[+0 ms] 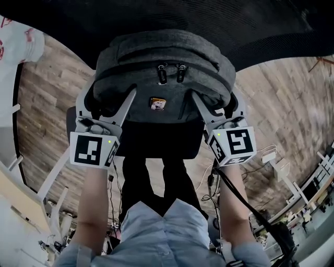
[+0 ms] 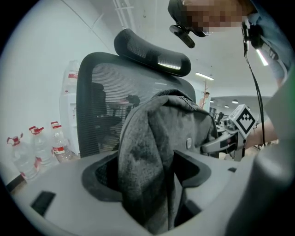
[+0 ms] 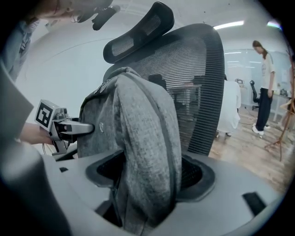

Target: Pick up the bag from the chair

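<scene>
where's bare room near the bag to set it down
Bare wood floor left of the bag and right of it, short of the cables. Crowded: left tongs and right tongs clamp its sides, chair back close behind.

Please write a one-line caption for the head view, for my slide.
Left claw and right claw grip opposite sides of the grey backpack by the mesh chair.

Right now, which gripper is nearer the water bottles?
Left. The left gripper clamps the bag on the side toward the bottles; the right gripper clamps its far side.
</scene>
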A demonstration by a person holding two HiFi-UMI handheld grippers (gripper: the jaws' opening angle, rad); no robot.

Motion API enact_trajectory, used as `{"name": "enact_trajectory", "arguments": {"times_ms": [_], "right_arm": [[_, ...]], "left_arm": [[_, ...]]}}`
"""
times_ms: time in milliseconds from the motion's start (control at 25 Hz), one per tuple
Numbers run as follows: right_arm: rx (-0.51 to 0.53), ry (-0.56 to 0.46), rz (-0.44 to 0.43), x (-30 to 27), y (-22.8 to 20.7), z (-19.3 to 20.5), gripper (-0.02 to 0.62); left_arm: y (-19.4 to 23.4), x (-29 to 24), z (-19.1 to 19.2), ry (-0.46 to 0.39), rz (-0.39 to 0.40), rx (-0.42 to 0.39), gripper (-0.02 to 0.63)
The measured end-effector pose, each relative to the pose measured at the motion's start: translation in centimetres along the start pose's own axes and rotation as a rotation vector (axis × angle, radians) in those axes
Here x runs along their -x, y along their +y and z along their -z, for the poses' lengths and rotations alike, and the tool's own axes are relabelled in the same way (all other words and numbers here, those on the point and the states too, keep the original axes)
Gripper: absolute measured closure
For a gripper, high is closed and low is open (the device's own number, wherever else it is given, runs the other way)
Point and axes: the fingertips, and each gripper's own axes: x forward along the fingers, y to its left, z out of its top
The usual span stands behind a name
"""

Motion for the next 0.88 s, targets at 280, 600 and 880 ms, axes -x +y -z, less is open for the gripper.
{"name": "enact_trajectory", "arguments": {"times_ms": [280, 600, 880], "right_arm": [[-0.007, 0.024, 0.013, 0.4, 0.1, 0.3, 0.31], [0.011, 0.02, 0.017, 2.1, 2.0, 1.0, 0.411], [0.041, -0.025, 0.023, 4.0, 3.9, 1.3, 0.463]], "left_arm": [[-0.5, 0.4, 0.2, 0.023, -0.025, 0.015, 0.325], [-1.7, 2.7, 1.1, 0.02, -0.028, 0.046, 0.413], [-2.9, 5.1, 1.2, -0.011, -0.04, 0.026, 0.454]]}}
